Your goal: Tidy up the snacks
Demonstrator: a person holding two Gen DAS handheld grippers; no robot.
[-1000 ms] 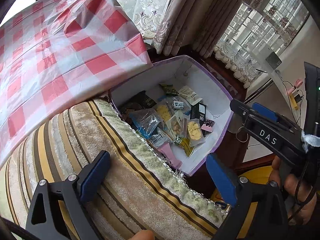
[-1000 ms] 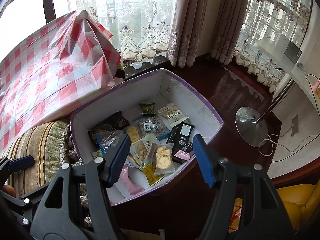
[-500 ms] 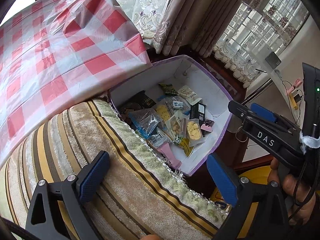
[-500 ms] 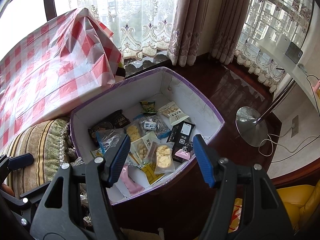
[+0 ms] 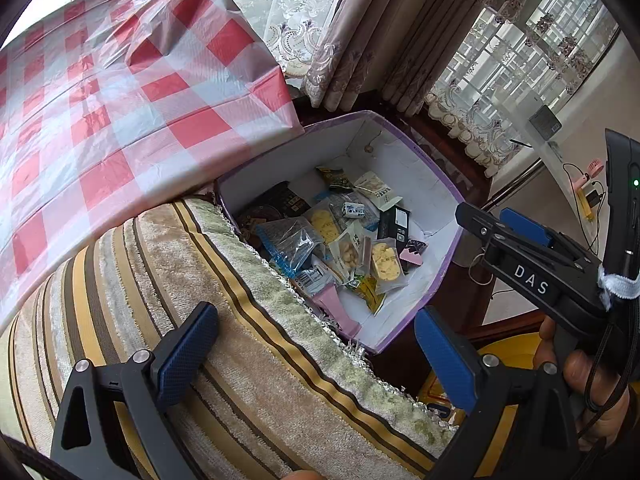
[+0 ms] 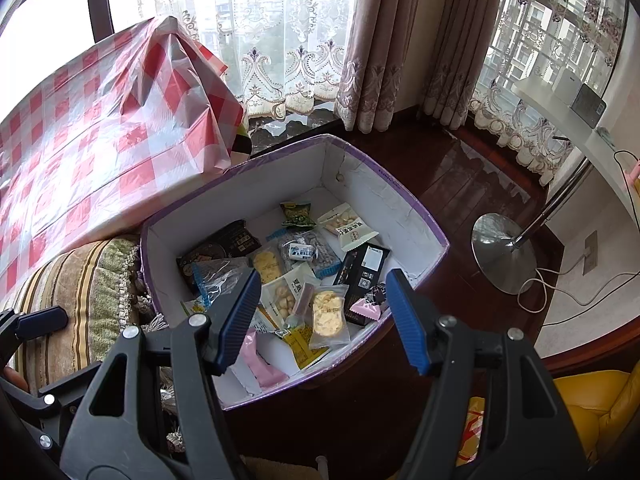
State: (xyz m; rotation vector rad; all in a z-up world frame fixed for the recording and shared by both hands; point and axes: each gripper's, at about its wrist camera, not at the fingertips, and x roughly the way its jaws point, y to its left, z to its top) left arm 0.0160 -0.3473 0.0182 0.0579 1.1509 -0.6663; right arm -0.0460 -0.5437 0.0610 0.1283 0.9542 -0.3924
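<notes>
Daylight through lace curtains [image 6: 280, 60]; brown drapes [image 6: 380, 40] between windows. Dark glossy wood floor [image 6: 460, 176]. Checked tablecloth [image 5: 100, 100], striped cushion [image 5: 180, 280].

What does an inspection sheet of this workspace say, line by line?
Surface: striped cushion beside dark wooden floor.
Job's things: purple-rimmed box holding mixed snack packets; green packet, black packet, round yellow biscuits, pink packet.
Clutter: red-checked plastic cloth draped next to the box.
Grippers: left tongs open, empty, above the cushion; right tongs open, empty, above the box.
Cables: white cable on the floor by the lamp base.
Surroundings: lace curtains, yellow seat.
</notes>
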